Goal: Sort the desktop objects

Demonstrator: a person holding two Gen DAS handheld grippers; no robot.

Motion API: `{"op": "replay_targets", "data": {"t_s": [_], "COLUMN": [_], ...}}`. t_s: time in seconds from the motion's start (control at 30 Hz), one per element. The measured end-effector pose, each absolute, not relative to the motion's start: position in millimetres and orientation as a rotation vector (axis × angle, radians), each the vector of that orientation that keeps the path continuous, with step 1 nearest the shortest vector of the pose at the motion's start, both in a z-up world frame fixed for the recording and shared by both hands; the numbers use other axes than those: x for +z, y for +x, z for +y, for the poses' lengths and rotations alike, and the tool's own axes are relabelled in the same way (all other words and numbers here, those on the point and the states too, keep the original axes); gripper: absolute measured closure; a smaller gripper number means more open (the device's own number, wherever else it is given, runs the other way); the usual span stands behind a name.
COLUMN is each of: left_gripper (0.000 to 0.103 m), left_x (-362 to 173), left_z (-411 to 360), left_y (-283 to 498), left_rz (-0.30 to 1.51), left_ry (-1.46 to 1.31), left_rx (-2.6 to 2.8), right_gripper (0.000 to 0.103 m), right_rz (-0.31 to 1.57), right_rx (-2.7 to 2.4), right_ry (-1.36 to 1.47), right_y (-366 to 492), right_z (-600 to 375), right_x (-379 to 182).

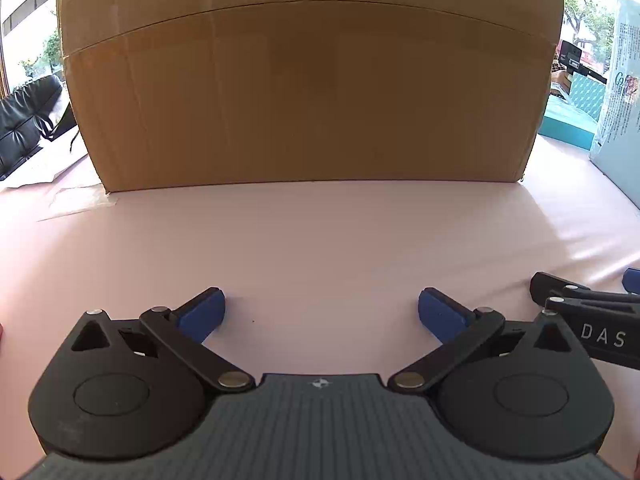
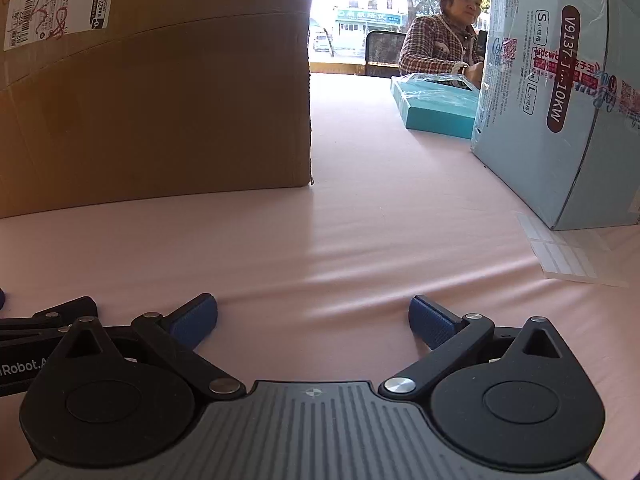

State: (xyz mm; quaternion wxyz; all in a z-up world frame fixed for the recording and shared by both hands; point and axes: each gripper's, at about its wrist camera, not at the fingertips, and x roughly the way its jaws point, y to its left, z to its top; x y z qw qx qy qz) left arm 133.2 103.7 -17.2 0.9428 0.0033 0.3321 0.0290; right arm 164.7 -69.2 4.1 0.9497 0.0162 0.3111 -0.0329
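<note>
Both grippers sit low and empty, left gripper (image 1: 322, 312) and right gripper (image 2: 313, 320) spread wide over the pink tabletop (image 2: 360, 240); beyond stand the cardboard box (image 1: 304, 92), pale-blue carton (image 2: 560, 120) and teal box (image 2: 438, 106). Approach squarely, jaws wide.

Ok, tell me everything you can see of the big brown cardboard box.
The brown cardboard box is large and plain, made of creased corrugated board with a horizontal seam across its face. A white shipping label with barcodes and red scribbles sits near its top. It stands upright on the pink table cover, straight ahead of the left gripper, whose fingers are apart from it. Its top is out of frame.
</note>
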Motion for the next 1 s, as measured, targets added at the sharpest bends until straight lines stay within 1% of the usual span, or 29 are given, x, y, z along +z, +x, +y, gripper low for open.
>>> {"op": "replay_targets", "data": {"t_s": [0.1,0.43,1.0], "left_gripper": [0.000,0.000,0.000], "left_x": [-17.0,-16.2,-16.7], "left_z": [103.1,107.2,104.7], "left_y": [133.0,135.1,133.2], "left_rz": [0.677,0.673,0.674], "left_ry": [0.008,-0.018,0.005], "left_rx": [0.061,0.065,0.068], "right_gripper": [0.000,0.000,0.000], "right_rz": [0.626,0.630,0.627], "right_rx": [-0.050,-0.064,-0.057], "right_ry": [0.062,0.017,0.041], "right_y": [160.8,156.3,157.4], "right_z": [-73.7,-63.5,-66.4], "right_x": [4.2,3.9,3.6]}}
